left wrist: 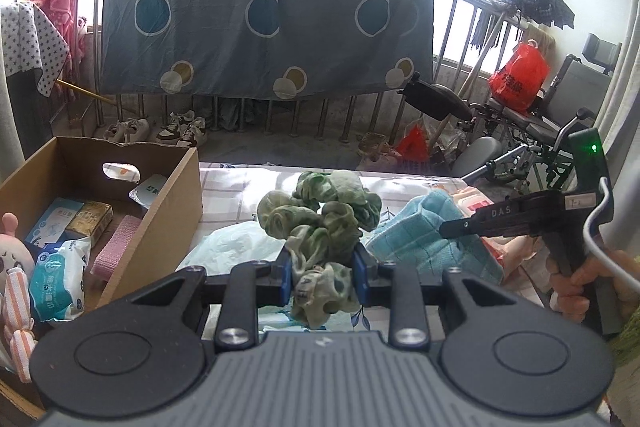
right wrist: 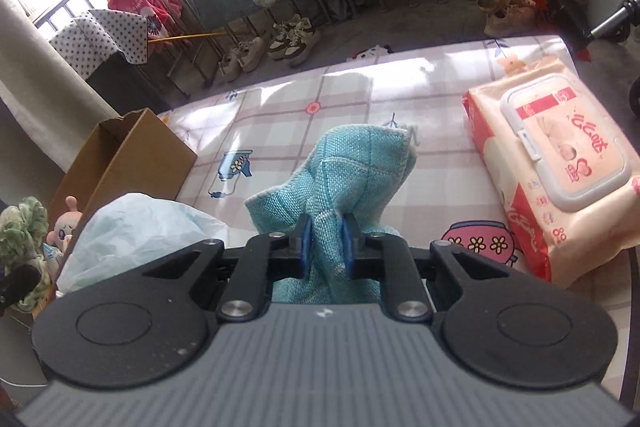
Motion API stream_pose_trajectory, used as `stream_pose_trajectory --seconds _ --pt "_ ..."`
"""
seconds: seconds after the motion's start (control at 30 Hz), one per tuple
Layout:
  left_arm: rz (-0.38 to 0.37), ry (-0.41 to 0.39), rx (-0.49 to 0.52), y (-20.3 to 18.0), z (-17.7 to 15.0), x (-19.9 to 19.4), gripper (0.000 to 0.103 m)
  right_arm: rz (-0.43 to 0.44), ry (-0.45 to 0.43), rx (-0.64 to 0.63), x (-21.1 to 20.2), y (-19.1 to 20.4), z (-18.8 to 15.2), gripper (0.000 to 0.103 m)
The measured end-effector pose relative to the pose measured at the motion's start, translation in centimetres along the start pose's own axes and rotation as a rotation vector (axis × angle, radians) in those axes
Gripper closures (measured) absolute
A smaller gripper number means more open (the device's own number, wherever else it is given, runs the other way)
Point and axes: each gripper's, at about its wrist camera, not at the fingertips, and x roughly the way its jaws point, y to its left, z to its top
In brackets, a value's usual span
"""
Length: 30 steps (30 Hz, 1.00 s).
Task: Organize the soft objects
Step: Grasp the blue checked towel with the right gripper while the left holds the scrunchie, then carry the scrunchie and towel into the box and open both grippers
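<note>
My left gripper (left wrist: 322, 273) is shut on a crumpled green cloth (left wrist: 320, 223) and holds it above the checked table cover (left wrist: 232, 195), just right of the cardboard box (left wrist: 160, 211). My right gripper (right wrist: 327, 245) is shut on a teal woven towel (right wrist: 352, 175) and holds it over the table cover (right wrist: 344, 95). In the left wrist view the right gripper (left wrist: 448, 229) shows at the right, with the teal towel (left wrist: 420, 239) under it. The green cloth (right wrist: 20, 227) also shows at the left edge of the right wrist view.
The box holds wipe packs (left wrist: 60, 279), a pink cloth (left wrist: 116, 247) and small packets. A plush doll (left wrist: 14, 255) sits at its left. A pale blue plastic bag (right wrist: 140, 227) lies on the table. A large pack of baby wipes (right wrist: 552, 163) lies at the right. A railing with a hanging sheet (left wrist: 264, 19) is behind.
</note>
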Motion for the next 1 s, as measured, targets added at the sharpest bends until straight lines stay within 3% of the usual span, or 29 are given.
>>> stream_pose_trajectory --seconds 0.27,0.6,0.87,1.0 --pt "0.007 -0.052 -0.01 1.0 0.6 -1.6 0.073 0.074 -0.077 -0.078 -3.9 5.4 3.6 0.089" --pt "0.092 -0.147 -0.115 7.4 1.7 -5.6 0.073 0.22 -0.067 -0.226 -4.1 18.6 6.2 0.089" --pt "0.269 -0.236 -0.267 16.3 0.4 -11.5 0.073 0.404 0.075 -0.362 0.9 33.5 5.1 0.089" --pt "0.349 -0.241 -0.34 20.3 -1.3 -13.6 0.073 0.409 0.219 -0.455 6.0 40.4 2.3 0.089"
